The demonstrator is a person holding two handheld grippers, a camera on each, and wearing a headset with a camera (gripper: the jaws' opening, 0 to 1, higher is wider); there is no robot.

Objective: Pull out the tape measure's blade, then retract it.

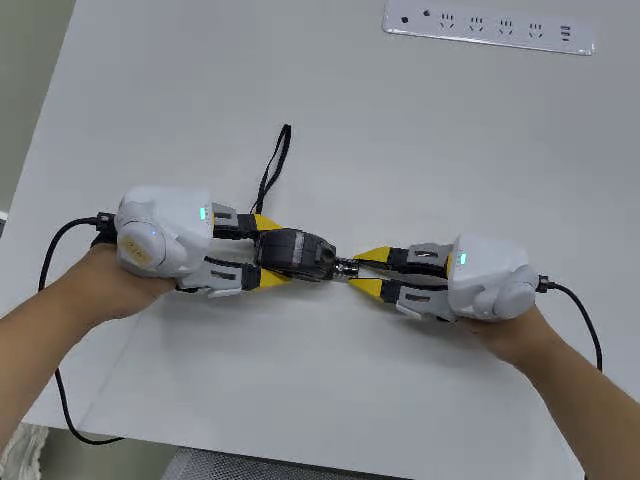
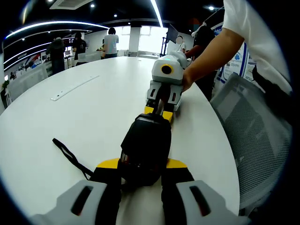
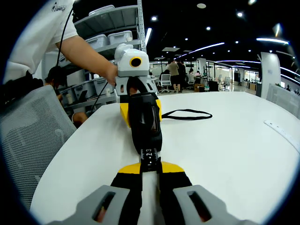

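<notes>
A black tape measure [image 1: 296,253] lies on the white table [image 1: 400,150] between the two grippers. My left gripper [image 1: 266,250] is shut on the tape measure's case [image 2: 146,149]. Its black wrist strap [image 1: 274,165] trails away over the table; the strap [image 2: 70,157] lies to the left in the left gripper view. My right gripper [image 1: 360,272] is shut on the blade's end [image 3: 149,158], with only a short piece of blade out of the case [image 3: 145,119]. The two grippers face each other, nearly touching.
A white power strip [image 1: 488,27] lies at the far right of the table. Black cables [image 1: 60,250] run from both grippers off the near edge. A mesh chair [image 2: 243,136] stands beside the table. People stand in the room beyond.
</notes>
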